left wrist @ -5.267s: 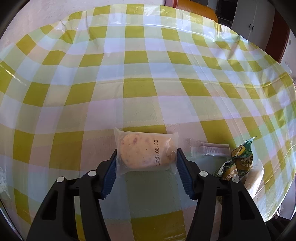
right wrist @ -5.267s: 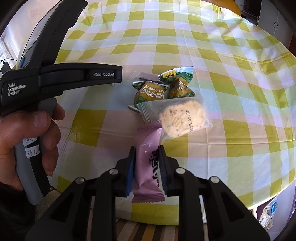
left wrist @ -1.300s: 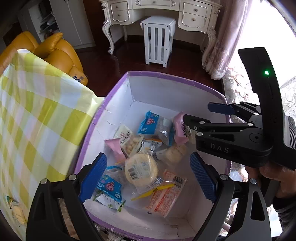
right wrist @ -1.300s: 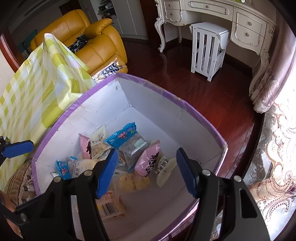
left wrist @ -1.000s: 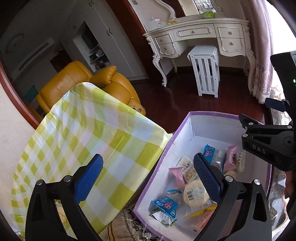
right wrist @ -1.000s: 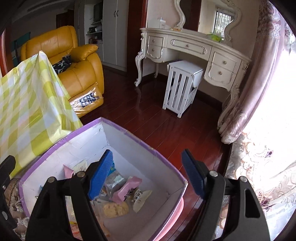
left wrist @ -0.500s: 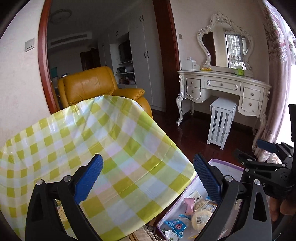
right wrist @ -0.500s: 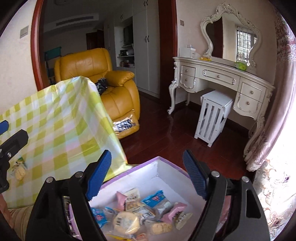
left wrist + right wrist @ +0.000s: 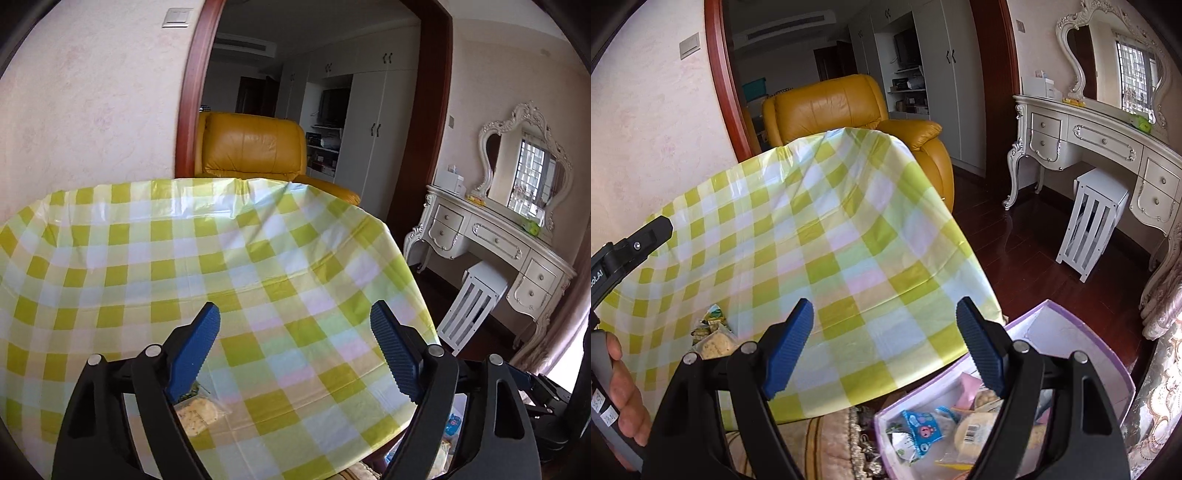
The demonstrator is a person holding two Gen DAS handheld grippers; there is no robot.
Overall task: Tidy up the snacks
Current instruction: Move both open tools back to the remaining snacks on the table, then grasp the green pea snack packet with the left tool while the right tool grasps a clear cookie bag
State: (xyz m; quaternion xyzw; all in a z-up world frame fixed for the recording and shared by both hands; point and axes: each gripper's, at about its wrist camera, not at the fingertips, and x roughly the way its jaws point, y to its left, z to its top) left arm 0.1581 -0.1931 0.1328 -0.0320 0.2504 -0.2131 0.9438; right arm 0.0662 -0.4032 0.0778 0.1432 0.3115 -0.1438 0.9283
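While empty, left gripper (image 9: 295,347) has cookie packet (image 9: 197,413) lower left.

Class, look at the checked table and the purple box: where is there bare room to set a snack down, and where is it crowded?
Most of the table is bare: the whole cloth from the armchair side to the edge by the box. Only the near left corner is taken, by a cookie and green packets. The box is crowded with snacks; its far end looks free.
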